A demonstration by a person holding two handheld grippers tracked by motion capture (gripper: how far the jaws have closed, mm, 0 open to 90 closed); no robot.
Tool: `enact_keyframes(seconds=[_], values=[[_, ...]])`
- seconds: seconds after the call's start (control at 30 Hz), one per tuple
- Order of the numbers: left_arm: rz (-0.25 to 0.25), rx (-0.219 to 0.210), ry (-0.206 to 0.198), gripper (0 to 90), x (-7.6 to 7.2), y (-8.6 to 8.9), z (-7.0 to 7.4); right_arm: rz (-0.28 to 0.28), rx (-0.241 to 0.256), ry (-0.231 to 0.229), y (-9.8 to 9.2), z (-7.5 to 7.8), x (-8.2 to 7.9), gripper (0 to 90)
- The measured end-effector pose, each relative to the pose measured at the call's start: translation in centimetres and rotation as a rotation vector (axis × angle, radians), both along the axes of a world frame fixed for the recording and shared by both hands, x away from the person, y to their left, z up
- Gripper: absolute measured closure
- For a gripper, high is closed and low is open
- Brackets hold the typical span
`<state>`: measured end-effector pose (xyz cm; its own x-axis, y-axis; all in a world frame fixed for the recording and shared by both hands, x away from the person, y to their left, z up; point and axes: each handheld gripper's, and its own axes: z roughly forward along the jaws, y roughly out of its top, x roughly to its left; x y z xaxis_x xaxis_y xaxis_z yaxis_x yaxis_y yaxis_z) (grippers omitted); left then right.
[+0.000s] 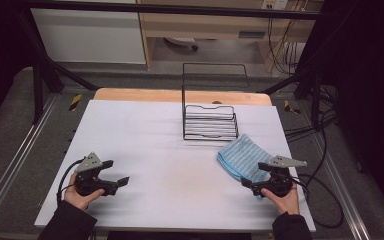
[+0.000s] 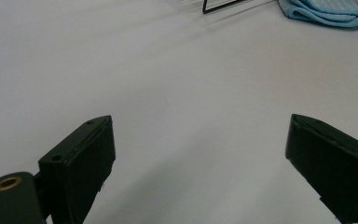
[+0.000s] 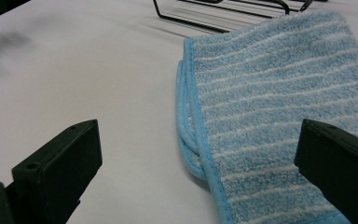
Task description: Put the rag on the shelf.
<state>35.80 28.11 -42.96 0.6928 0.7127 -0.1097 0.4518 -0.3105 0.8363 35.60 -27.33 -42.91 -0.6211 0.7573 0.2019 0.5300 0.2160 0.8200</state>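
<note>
Black jaws of the right gripper (image 3: 196,172) stood spread wide, straddling the folded blue towel's (image 3: 279,112) near edge on the white counter (image 1: 170,150), just in front of the wire rack (image 1: 209,122). Best to bite all layers at once. Left gripper (image 2: 200,154) hung spread too, holding nothing.

Towels: one, blue with white stripes, folded (image 1: 242,158)
Racks: one, black wire (image 1: 209,122)
Claws: two, a left claw (image 1: 116,172) and a right claw (image 1: 255,175)
Hands: two, one on each claw
Surfaces: one, white (image 1: 170,165)
</note>
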Motion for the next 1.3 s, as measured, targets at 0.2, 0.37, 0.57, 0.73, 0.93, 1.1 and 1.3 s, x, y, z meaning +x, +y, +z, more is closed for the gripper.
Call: enact_keyframes(seconds=[0.2, 0.37, 0.57, 0.73, 0.93, 1.1, 1.3], values=[[0.001, -0.003, 0.003, 8.2, 0.0, 0.1, -0.1, 0.002, -0.011, 0.002, 0.1, 0.0, 0.0, 1.4], [-0.004, -0.003, 0.007, 8.2, 0.0, 0.1, -0.2, 0.004, -0.028, 0.003, 0.4, -0.1, 0.1, 2.4], [-0.004, -0.001, 0.009, 8.2, 0.0, 0.0, -0.2, 0.01, -0.051, 0.004, 0.9, -0.2, 0.1, 7.5], [0.002, -0.004, 0.013, 8.4, 0.1, 0.1, -0.3, 0.024, -0.103, 0.012, 1.4, -0.5, 0.1, 22.2], [0.001, 0.001, 0.016, 8.9, 0.1, -0.1, -0.3, 0.044, -0.168, 0.019, 1.8, -1.0, 0.4, 38.7], [0.002, 0.004, 0.016, 9.3, 0.2, -0.1, -0.4, 0.044, -0.224, -0.001, 1.9, -1.4, 0.8, 46.4], [0.002, 0.009, 0.017, 9.5, 0.2, -0.1, -0.4, 0.041, -0.296, -0.027, 2.2, -1.8, 1.2, 51.8]])
